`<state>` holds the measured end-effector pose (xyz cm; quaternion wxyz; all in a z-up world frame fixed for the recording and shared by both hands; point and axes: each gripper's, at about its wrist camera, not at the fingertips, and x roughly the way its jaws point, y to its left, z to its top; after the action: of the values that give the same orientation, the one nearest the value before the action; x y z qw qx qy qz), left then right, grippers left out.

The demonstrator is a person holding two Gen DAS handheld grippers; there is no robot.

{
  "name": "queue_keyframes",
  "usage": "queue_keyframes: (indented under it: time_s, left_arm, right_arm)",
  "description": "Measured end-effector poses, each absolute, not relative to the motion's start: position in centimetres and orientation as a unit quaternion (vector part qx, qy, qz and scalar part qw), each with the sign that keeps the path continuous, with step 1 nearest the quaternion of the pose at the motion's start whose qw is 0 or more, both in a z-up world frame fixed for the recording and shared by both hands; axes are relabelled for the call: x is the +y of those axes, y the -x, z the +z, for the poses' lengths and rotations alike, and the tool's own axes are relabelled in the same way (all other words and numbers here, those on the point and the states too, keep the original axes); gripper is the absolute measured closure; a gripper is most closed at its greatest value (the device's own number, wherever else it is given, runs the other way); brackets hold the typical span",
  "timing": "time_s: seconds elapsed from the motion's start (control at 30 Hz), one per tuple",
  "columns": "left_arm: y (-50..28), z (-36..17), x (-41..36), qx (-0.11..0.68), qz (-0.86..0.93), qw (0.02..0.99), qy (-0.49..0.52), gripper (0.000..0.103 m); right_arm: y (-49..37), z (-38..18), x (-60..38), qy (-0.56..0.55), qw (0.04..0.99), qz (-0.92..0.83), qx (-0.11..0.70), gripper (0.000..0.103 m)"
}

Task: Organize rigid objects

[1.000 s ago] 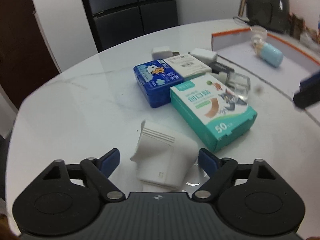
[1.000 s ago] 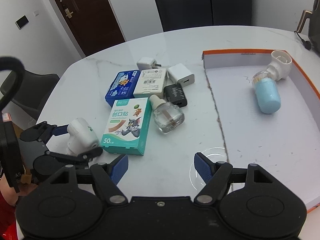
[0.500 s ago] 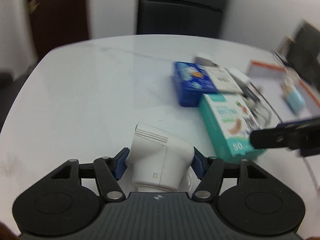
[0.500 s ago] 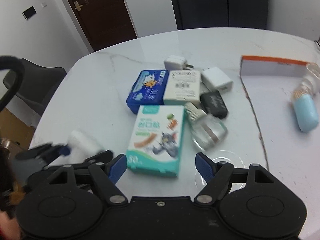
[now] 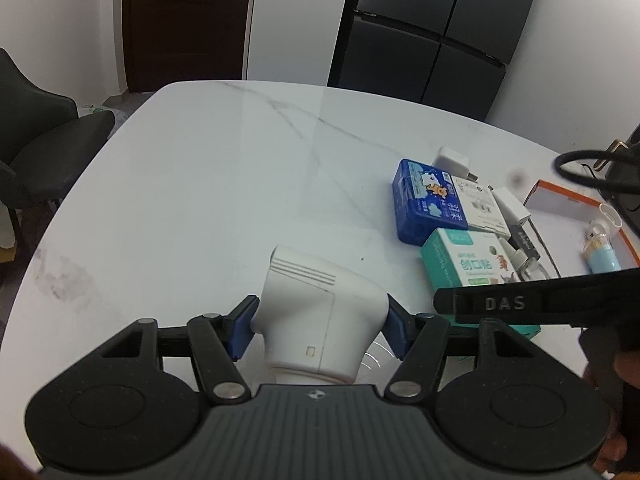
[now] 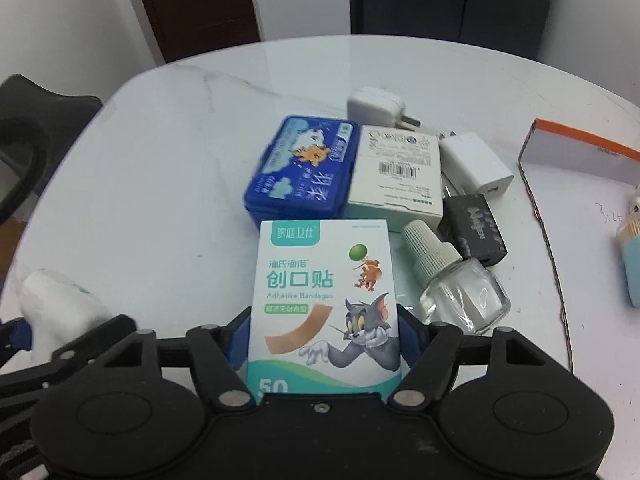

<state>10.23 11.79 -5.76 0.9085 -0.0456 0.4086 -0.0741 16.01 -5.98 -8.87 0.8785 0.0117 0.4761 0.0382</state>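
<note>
The left gripper (image 5: 319, 327) clamps the white plug (image 5: 320, 316); only the right view shows the right gripper (image 6: 323, 341), closing, straddling the bandage box (image 6: 324, 300).

A rounded white tabletop (image 5: 208, 184) with faint grey marble veins fills the room's middle. Behind it stand plain white walls (image 5: 296, 20), a dark brown door (image 5: 188, 20) with a brass handle (at the left), and a tall dark multi-door refrigerator (image 5: 432, 32). A black chair (image 5: 44, 136) sits beside the tabletop's left edge.
</note>
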Motion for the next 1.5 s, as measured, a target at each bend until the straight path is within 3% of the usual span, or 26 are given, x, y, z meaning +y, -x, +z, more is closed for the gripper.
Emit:
queue_keyframes:
  time_s: [0.23,0.8,1.5]
  left_arm:
    - [-9.9,-4.1,11.1,0.409,-0.053,0.907,0.088,0.038]
    - [-7.1,1.5,2.2,0.375,-0.079,0.921,0.065,0.038]
    - [-5.1,2.8,-8.0,0.373,-0.112,0.92,0.038,0.038]
  right_arm:
    - [-12.8,-5.4,-7.2,-0.007,0.894,0.064,0.443,0.02]
    - [-7.3,1.5,-15.8,-0.014,0.913,0.032,0.408,0.02]
    - [-3.8,3.1,-26.4,-0.044,0.916,0.004,0.399,0.02]
